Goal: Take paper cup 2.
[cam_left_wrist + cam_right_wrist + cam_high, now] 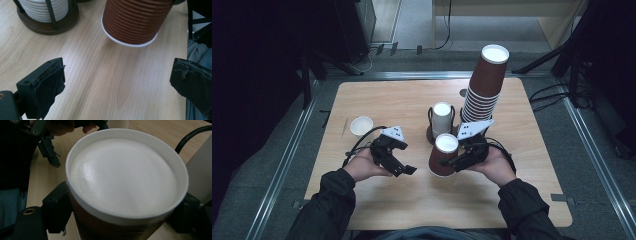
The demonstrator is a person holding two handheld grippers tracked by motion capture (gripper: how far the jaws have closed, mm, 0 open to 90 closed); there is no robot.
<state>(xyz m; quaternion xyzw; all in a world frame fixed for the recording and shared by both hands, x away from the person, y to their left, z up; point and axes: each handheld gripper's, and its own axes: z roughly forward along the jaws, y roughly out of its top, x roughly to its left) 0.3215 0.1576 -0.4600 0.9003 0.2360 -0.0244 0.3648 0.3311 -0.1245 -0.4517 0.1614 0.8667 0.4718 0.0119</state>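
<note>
Grip by the right gripper (455,163) was noted across the light, crushable inverted brown cup (443,156)'s ribbed wall, while the left gripper (404,170) was held wide open and empty.

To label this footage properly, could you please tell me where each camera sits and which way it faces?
High view: above the person's side, looking forward and down at the table; forearms and both hand-held grippers show.
Left gripper view: rides the left hand-held gripper, jaws apart, facing the brown cup.
Right gripper view: rides the right hand-held gripper, jaws clamping that cup.
All three share the brown cup.
</note>
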